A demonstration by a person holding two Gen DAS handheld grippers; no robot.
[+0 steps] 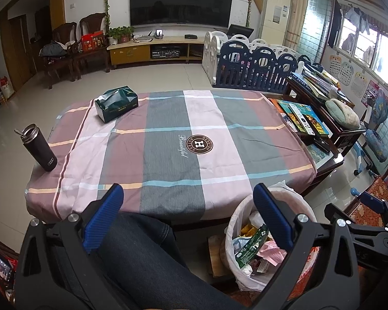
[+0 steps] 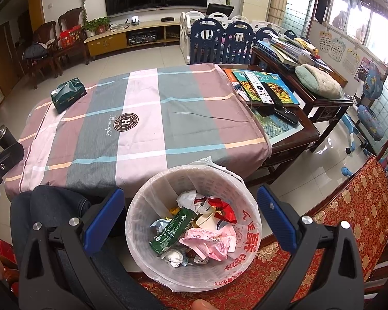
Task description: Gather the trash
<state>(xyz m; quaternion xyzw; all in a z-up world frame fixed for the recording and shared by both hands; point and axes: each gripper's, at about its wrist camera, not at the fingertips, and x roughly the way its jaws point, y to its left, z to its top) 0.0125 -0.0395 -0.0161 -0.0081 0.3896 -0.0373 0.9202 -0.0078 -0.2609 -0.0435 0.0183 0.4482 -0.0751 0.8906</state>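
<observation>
A white waste basket (image 2: 241,266) lined with a plastic bag stands on the floor by the table's near edge. It holds several pieces of trash, among them a green wrapper (image 2: 172,231), a pink bag (image 2: 209,242) and a red wrapper (image 2: 223,210). My right gripper (image 2: 187,217) is open and empty right above the basket. My left gripper (image 1: 187,214) is open and empty over the person's knee, with the basket (image 1: 307,208) at its right finger. The table (image 1: 168,139) carries a checked cloth with no loose trash in sight.
A green tissue box (image 1: 116,103) lies at the table's far left. A black flask (image 1: 40,147) stands at its left edge. Books and remote controls (image 2: 266,90) lie on the table's right end. A red patterned chair (image 2: 354,206) stands to the right.
</observation>
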